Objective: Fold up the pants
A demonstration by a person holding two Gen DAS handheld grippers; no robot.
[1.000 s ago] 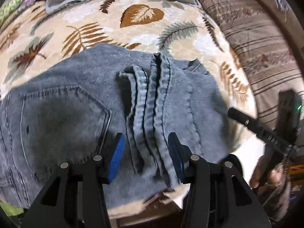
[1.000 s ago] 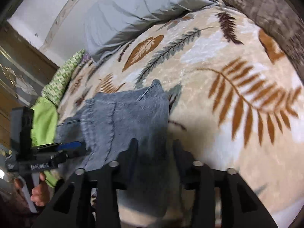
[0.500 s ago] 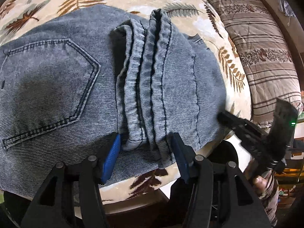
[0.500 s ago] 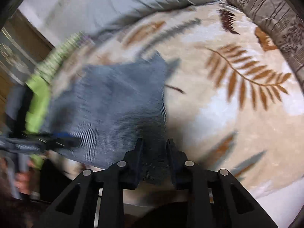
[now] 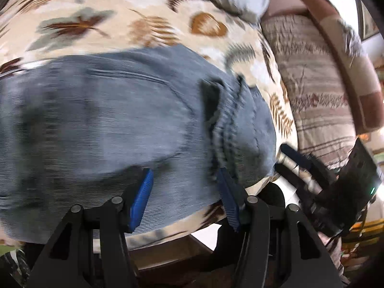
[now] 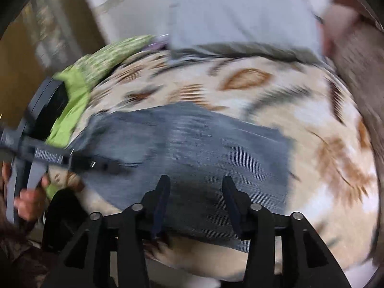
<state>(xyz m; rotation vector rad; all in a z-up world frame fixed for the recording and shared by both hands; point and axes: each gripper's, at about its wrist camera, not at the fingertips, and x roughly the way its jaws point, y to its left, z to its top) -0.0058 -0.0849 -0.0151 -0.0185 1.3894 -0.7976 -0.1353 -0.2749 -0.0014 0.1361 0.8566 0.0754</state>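
Grey-blue jeans [image 5: 108, 120] lie folded on a leaf-print blanket [image 5: 96, 24], with the bunched hems [image 5: 225, 120] toward their right end. My left gripper [image 5: 184, 171] hovers over the near edge of the jeans, open, its blue pads [image 5: 141, 192] clear of the cloth. In the right wrist view the jeans [image 6: 204, 139] are blurred. My right gripper [image 6: 196, 178] stands over their near edge with its jaws opening and nothing pinched between them. Each gripper shows in the other's view: the right one [image 5: 290, 154] by the jeans' right end, the left one [image 6: 112, 165] at their left end, held by a hand [image 6: 28, 201].
A grey pillow [image 6: 240, 16] lies at the head of the bed. A striped brown bolster [image 5: 316, 84] runs along the right side. Green cloth [image 6: 74, 100] is heaped at the left. The bed's near edge [image 5: 168, 237] is just below the grippers.
The left gripper has slid left along the jeans, so the hems now sit to its right. The right gripper narrowed on the jeans' edge, then widened again, and its view rolled.
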